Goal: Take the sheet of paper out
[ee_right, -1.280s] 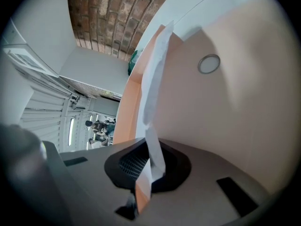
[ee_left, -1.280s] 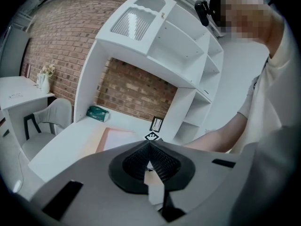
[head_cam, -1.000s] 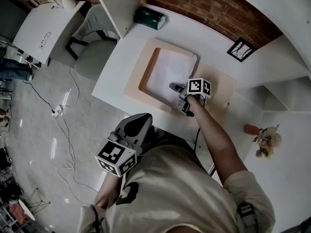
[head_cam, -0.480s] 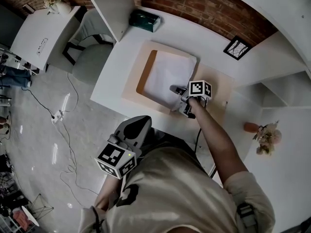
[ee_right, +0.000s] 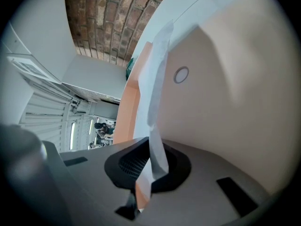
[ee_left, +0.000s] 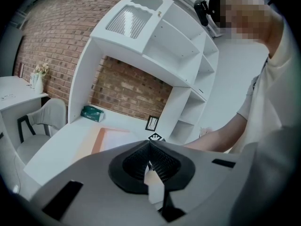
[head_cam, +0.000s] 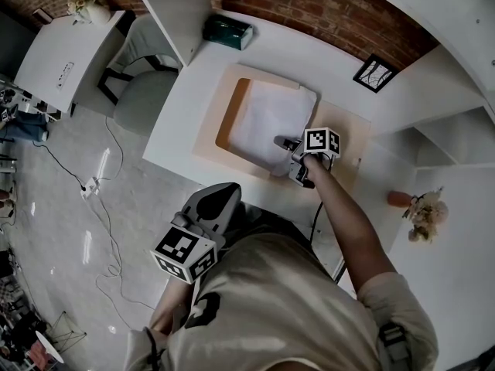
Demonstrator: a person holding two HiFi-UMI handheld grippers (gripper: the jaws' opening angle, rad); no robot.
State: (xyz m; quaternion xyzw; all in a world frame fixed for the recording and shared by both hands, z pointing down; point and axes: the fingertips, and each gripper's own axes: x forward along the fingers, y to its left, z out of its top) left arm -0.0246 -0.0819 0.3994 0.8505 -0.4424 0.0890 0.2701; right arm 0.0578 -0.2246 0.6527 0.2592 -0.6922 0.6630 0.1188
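Observation:
A white sheet of paper (head_cam: 267,118) lies in an open tan folder (head_cam: 226,122) on the white desk (head_cam: 176,126). My right gripper (head_cam: 281,143) is at the sheet's near right corner and is shut on it. In the right gripper view the sheet (ee_right: 157,79) runs up out of the closed jaws of the right gripper (ee_right: 149,142), beside the folder's orange edge (ee_right: 128,102). My left gripper (head_cam: 223,187) hangs off the desk's near edge, close to the person's body. The jaws of the left gripper (ee_left: 149,146) are shut with nothing between them.
A green box (head_cam: 227,31) sits at the desk's far edge and a framed picture (head_cam: 372,73) leans against the brick wall. A grey chair (head_cam: 147,91) stands left of the desk. A vase of flowers (head_cam: 418,215) is at the right. White shelving rises above the desk.
My right gripper has crept slightly toward the near right with the sheet's corner still in it. The left gripper has stayed where it was.

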